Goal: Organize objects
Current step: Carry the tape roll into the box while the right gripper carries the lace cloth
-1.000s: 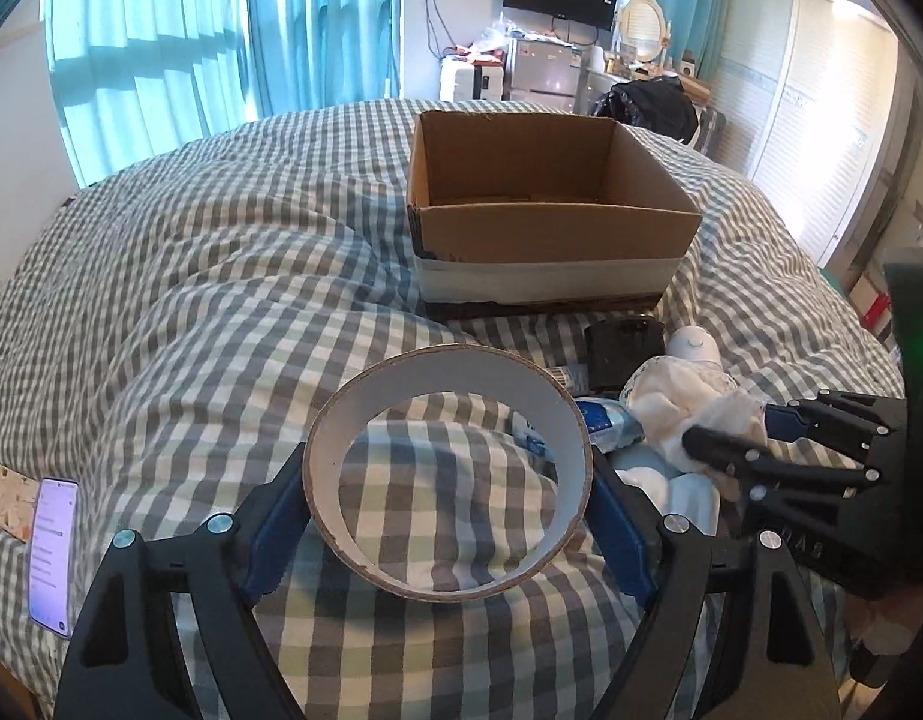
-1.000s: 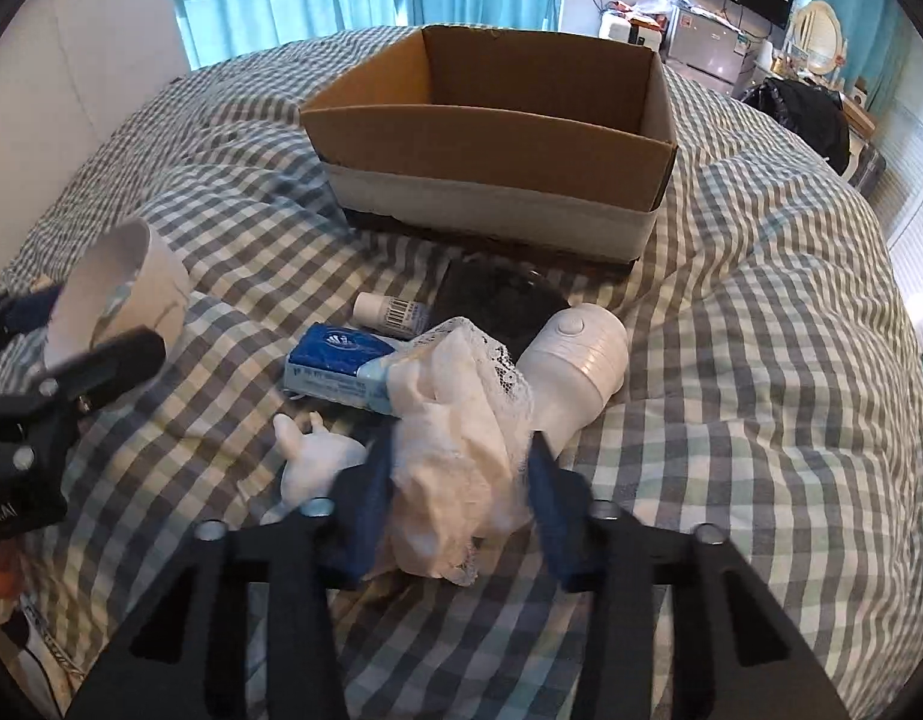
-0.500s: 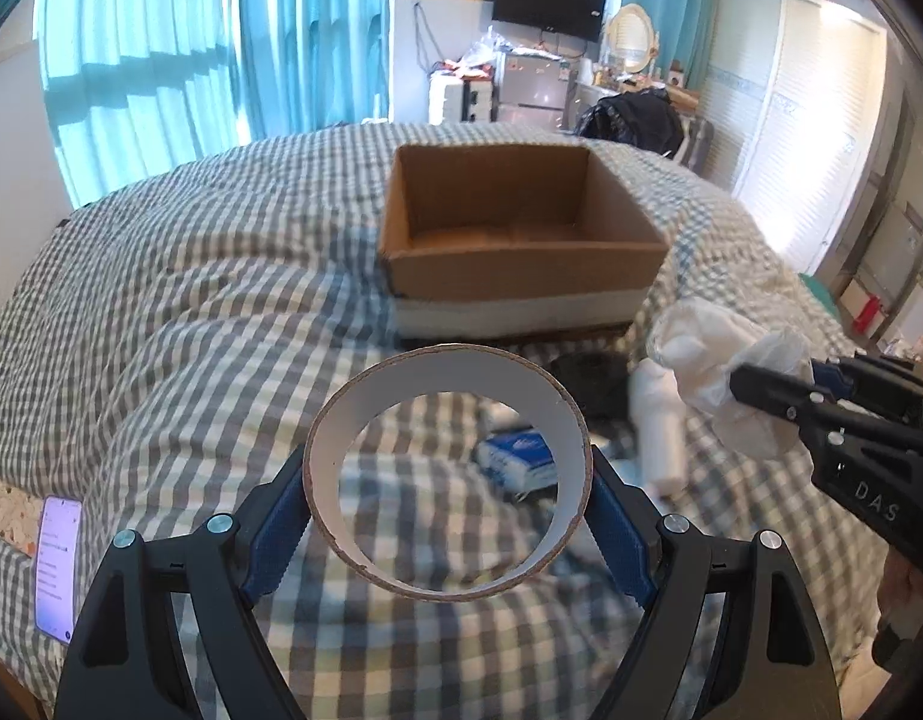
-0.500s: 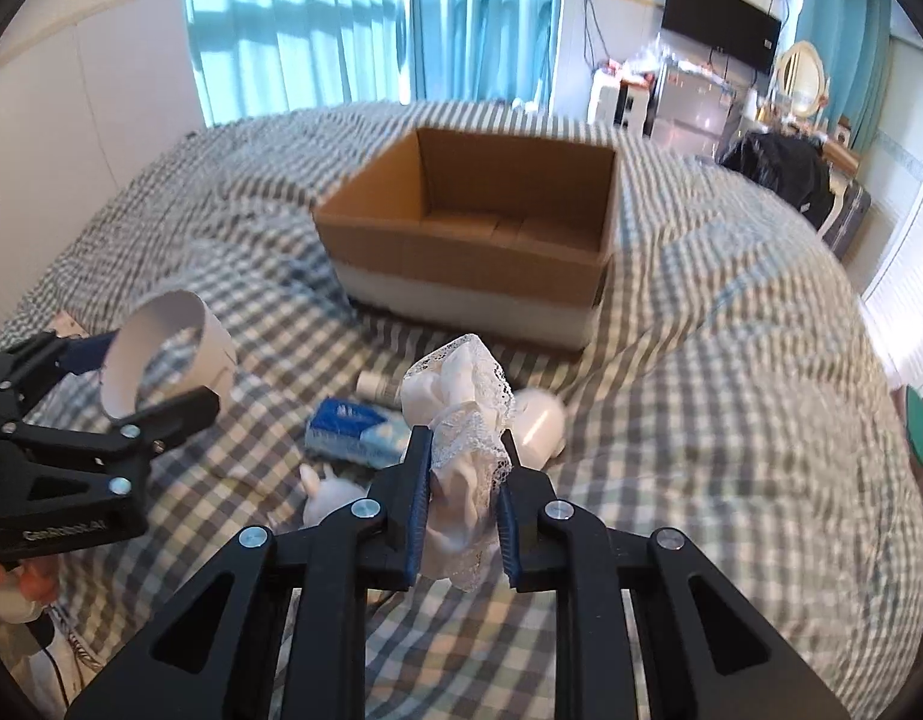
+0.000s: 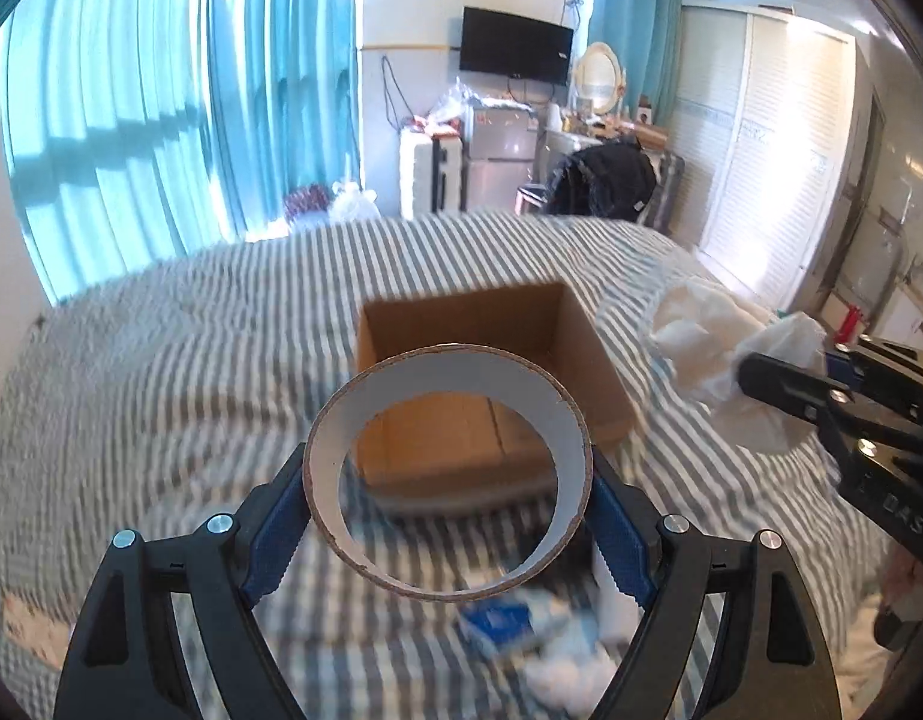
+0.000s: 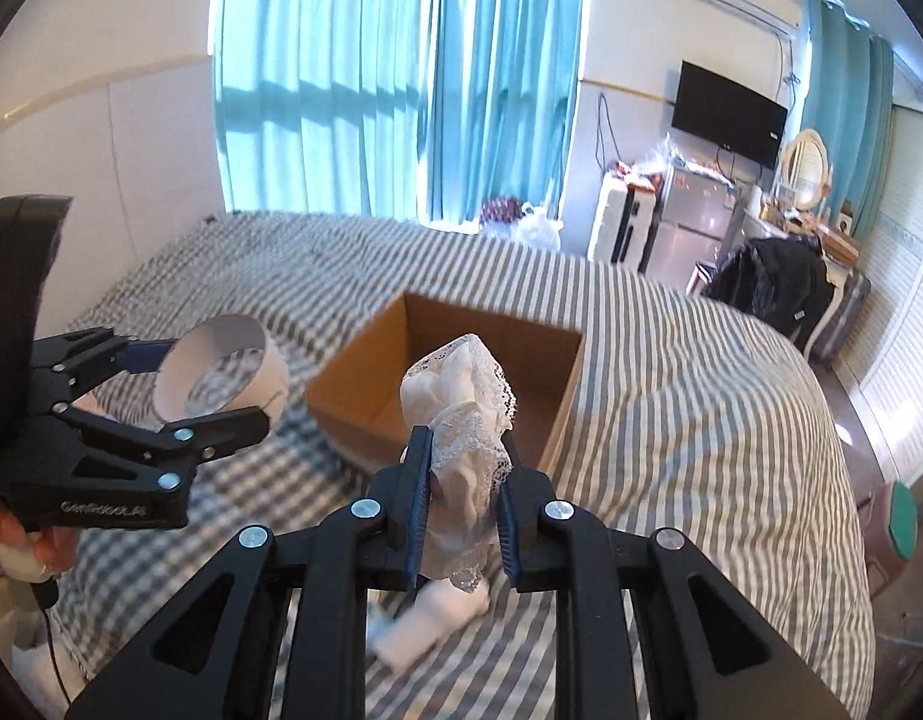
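Note:
My left gripper (image 5: 449, 504) is shut on a wide cardboard tape ring (image 5: 449, 474), its blue pads pressing both sides; the ring (image 6: 221, 372) also shows at the left of the right wrist view. My right gripper (image 6: 461, 480) is shut on a bunched white lace cloth (image 6: 461, 420), seen again as a white bundle (image 5: 731, 354) at the right of the left wrist view. Both are lifted above the checked bed. An open cardboard box (image 6: 449, 384) sits ahead on the bed, partly behind the ring (image 5: 491, 360). A white bottle (image 6: 431, 618) and a blue packet (image 5: 497, 624) lie below.
The checked duvet (image 6: 701, 420) covers the whole bed. Teal curtains (image 5: 161, 120) hang behind it. A TV (image 5: 515, 45), a fridge and a cluttered dresser stand at the far wall. A hand (image 6: 17, 540) holds the left gripper's handle.
Both grippers have risen off the bed toward the box. The right gripper's jaws closed tighter on the lace cloth and lifted it. The ring stays held in the left gripper.

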A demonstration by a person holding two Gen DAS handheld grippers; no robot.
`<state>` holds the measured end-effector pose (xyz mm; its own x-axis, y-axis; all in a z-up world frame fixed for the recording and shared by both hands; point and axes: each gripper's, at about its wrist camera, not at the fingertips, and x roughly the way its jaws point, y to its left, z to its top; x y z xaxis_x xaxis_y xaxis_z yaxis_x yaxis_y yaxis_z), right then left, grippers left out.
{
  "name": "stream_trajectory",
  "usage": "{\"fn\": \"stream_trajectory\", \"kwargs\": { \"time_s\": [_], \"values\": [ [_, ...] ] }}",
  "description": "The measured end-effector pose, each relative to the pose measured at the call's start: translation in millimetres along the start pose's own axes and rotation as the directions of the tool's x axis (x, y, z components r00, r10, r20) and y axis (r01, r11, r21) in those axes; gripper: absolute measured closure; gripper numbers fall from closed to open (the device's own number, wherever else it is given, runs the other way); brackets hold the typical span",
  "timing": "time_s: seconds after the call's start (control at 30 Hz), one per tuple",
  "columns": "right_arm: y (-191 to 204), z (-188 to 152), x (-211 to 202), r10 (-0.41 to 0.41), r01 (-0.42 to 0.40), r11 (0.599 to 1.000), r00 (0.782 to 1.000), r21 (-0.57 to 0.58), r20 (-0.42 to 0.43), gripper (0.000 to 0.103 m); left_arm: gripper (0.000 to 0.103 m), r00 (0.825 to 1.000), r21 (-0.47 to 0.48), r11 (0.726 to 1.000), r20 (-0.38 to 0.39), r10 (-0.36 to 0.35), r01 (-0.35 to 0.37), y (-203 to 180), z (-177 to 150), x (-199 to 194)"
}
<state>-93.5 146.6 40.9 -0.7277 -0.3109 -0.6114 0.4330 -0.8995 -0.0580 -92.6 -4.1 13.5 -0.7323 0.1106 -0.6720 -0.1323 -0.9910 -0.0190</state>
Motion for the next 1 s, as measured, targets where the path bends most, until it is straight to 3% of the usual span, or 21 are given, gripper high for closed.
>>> {"fn": "stream_trajectory", "kwargs": {
  "time_s": [0.2, 0.37, 0.6, 1.0],
  "values": [
    [-24, 50, 39, 0.017, -0.017, 1.000, 1.000, 0.025, 0.023, 0.084, 0.017, 1.000, 0.007, 1.000, 0.011, 0.018, -0.018, 10, 55, 44],
    [-41, 72, 90, 0.040, -0.040, 0.997, 0.999, 0.061, -0.007, 0.084, 0.017, 1.000, 0.014, 1.000, -0.013, 0.020, -0.020, 16, 77, 92],
    [-55, 66, 167, 0.057, -0.049, 0.995, 0.993, 0.082, -0.099, 0.084, 0.017, 0.998, 0.040, 0.999, -0.061, -0.006, 0.008, 11, 71, 158],
    [-66, 33, 227, 0.068, -0.053, 0.995, 0.980, 0.088, -0.189, 0.086, 0.017, 0.985, 0.084, 0.996, -0.173, -0.022, 0.037, 2, 35, 232]
  ]
}}
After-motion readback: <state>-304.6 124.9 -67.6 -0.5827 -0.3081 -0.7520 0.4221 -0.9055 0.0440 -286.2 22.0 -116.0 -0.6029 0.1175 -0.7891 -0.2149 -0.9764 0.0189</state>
